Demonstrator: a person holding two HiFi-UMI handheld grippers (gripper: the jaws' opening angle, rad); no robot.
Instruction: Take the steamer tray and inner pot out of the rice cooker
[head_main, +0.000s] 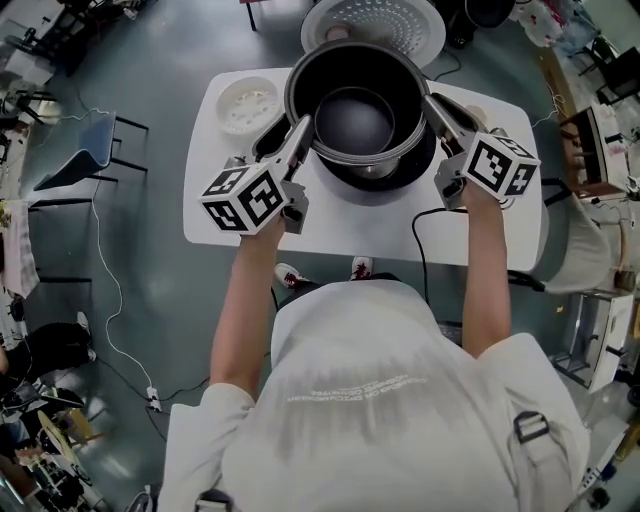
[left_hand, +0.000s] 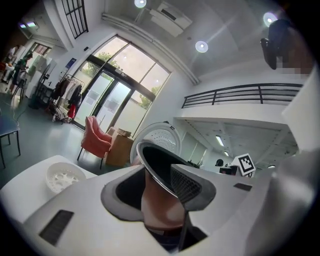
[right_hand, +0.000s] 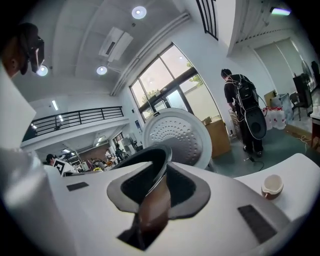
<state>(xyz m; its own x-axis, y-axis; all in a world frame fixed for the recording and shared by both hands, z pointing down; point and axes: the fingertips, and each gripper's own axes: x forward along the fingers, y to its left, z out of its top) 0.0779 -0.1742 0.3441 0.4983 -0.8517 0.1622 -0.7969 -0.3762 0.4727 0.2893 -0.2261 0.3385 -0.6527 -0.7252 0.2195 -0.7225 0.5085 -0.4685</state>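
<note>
With the left gripper (head_main: 300, 128) and right gripper (head_main: 433, 104) clamped on opposite rims of the dark round metal inner pot (head_main: 355, 115), it seems best to raise both sides evenly, clear of the black rice cooker (head_main: 388, 180).

The head view looks steeply down from above the person onto the white counter (head_main: 215, 215), well above it. Each gripper view sits close behind its own tongs and looks nearly level. The left tongs (left_hand: 167, 192) and right tongs (right_hand: 150, 197) cameras angle inward across the inner pot (left_hand: 157, 162). All three views share that pot and the open lid (head_main: 375, 25).
</note>
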